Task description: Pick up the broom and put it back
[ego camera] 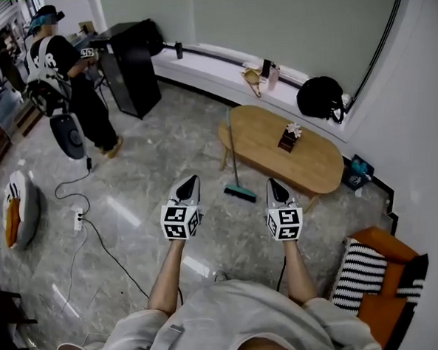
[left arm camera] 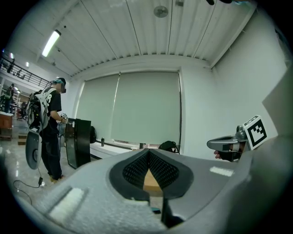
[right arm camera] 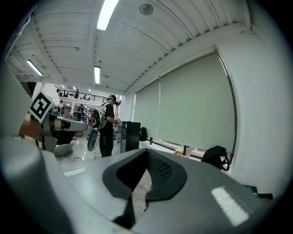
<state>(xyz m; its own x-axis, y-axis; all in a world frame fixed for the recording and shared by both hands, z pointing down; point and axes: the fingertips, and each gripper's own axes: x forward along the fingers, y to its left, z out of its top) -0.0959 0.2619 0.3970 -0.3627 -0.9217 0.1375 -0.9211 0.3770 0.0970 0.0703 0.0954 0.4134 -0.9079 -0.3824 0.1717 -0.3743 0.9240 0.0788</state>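
You stand on a glossy marble floor (ego camera: 132, 205) before an oval wooden worktop (ego camera: 261, 131). A pale blind (ego camera: 283, 19) covers the window behind it. An orange armchair (ego camera: 375, 312) sits at your right.

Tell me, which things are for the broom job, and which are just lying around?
For the job: broom, left gripper, right gripper.

Just lying about: table, backpack, power strip, striped pillow, black cabinet.
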